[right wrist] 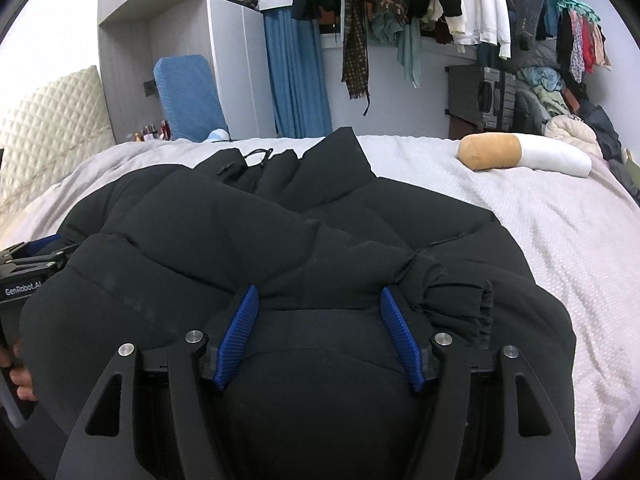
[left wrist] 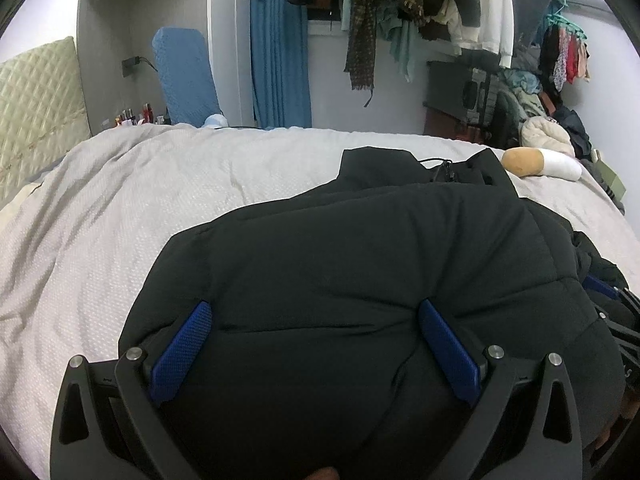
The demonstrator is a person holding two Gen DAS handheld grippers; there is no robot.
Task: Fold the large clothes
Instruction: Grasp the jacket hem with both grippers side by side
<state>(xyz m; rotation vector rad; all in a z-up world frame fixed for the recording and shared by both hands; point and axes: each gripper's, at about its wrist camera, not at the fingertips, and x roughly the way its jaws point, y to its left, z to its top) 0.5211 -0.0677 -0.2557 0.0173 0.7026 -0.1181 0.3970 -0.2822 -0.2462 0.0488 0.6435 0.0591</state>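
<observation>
A black puffer jacket (left wrist: 360,256) lies bunched on the grey bed cover (left wrist: 120,216); it also fills the right wrist view (right wrist: 280,232). My left gripper (left wrist: 316,312) is open, its blue pads (left wrist: 184,352) wide apart and pressed against a thick fold of the jacket. My right gripper (right wrist: 318,300) is open too, its blue pads (right wrist: 236,336) on either side of a padded bulge, with a gathered sleeve cuff (right wrist: 476,308) just right of it. The left gripper's body shows at the left edge of the right wrist view (right wrist: 28,276).
A tan and white bolster pillow (right wrist: 520,156) lies at the bed's far right. A quilted headboard (left wrist: 36,108) stands at the left. A blue cushion (left wrist: 184,80), blue curtain (left wrist: 280,60) and hanging clothes (left wrist: 420,4) line the far wall.
</observation>
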